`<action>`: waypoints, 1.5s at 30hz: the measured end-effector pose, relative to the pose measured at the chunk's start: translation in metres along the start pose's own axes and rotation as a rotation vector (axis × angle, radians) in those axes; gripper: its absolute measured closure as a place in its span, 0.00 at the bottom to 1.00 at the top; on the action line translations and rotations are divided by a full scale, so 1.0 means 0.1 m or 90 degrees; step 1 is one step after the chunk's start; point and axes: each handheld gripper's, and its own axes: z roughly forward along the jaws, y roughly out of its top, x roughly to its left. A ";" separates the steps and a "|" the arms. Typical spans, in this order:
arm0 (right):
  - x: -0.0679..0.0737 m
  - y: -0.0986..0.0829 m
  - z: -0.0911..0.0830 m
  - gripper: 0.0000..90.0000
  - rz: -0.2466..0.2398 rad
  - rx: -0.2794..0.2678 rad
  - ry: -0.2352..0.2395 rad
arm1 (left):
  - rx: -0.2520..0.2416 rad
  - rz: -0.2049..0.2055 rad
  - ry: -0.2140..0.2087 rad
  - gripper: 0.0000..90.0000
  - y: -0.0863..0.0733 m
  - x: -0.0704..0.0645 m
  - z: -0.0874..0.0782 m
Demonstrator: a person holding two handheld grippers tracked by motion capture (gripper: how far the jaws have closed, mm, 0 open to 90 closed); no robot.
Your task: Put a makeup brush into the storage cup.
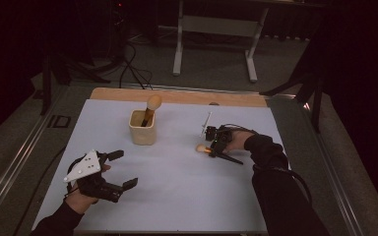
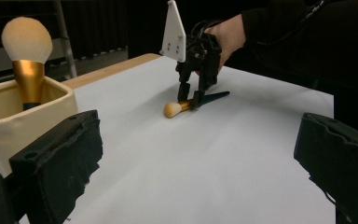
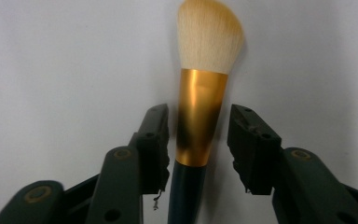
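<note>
The worktop is covered by a white sheet, with a strip of bare wood along its far edge; a cream square cup stands left of centre toward the far side, and a large brush with a pale round head and gold ferrule stands in it, leaning toward the far right; in the left gripper view the same cup and large brush sit at the left edge; the left tool rests low over the near left part of the sheet, held in the person's left hand, its jaws spread wide with nothing between them; the right tool is right of centre, pointing down at the sheet, the right hand behind it; a small brush lies flat on the sheet under it, pale head toward the cup and dark handle toward the person's right; in the right gripper view the jaws straddle the small brush at its gold ferrule, partly open; the left pad looks to be at or very near the ferrule, while a clear gap shows on the other side, so the brush is not clamped; in the left gripper view the right tool stands over the small brush.
</note>
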 end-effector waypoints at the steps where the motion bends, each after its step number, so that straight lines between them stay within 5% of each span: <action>1: 0.00 0.00 0.01 0.65 0.000 0.002 0.000 | 0.000 0.000 0.000 0.02 0.00 0.00 0.00; 30: 0.07 0.03 0.00 0.79 0.012 0.015 -0.021 | -0.001 -0.002 0.000 0.02 0.00 0.01 0.01; 45: 0.10 -0.01 -0.31 0.79 0.022 -0.041 -0.027 | 0.001 -0.002 0.000 0.02 0.00 0.01 0.01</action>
